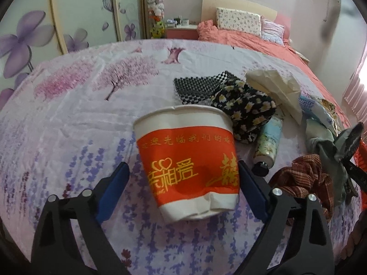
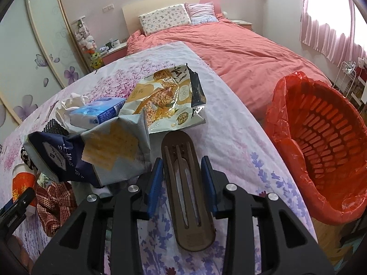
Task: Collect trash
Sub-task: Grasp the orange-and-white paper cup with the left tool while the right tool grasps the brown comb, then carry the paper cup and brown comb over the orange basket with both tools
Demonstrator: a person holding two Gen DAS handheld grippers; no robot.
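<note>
Left gripper (image 1: 183, 166): open wide, one jaw on each side of the paper cup (image 1: 183, 137); right pad just beside the cup wall, left pad apart from it; nothing grasped yet.
Right gripper (image 2: 181, 161): clenched on the brown case (image 2: 183, 183), pads pressed on its two long sides.
Table (image 1: 68, 114): covered with a flowered cloth, full of mixed things on the right half.
Bin (image 2: 325, 142): red basket with a red bag inside, standing past the right edge of the table; nothing seen inside.
Cracker bags (image 2: 114, 146): torn open, lying just left of the brown case and behind it.
Cup, place: standing on the cloth between the open jaws, a little leaning, already dented near the bottom.
Risk, cup: thin paper, so probably crushed or squeezed out upward by a hard closing; better a soft grip at the middle band.
Risk, tipping: possible push-over if one pad arrives first, because the pads are not equally near.
Risk, case: smooth and long, held on narrow edges; possible swing or slip on the way to the bin.
Risk, sorting: not sure that the case is trash at all; maybe a wrong thing to throw away.
Risk, small bottle (image 1: 268, 144): lying near the right jaw, easy to knock.
</note>
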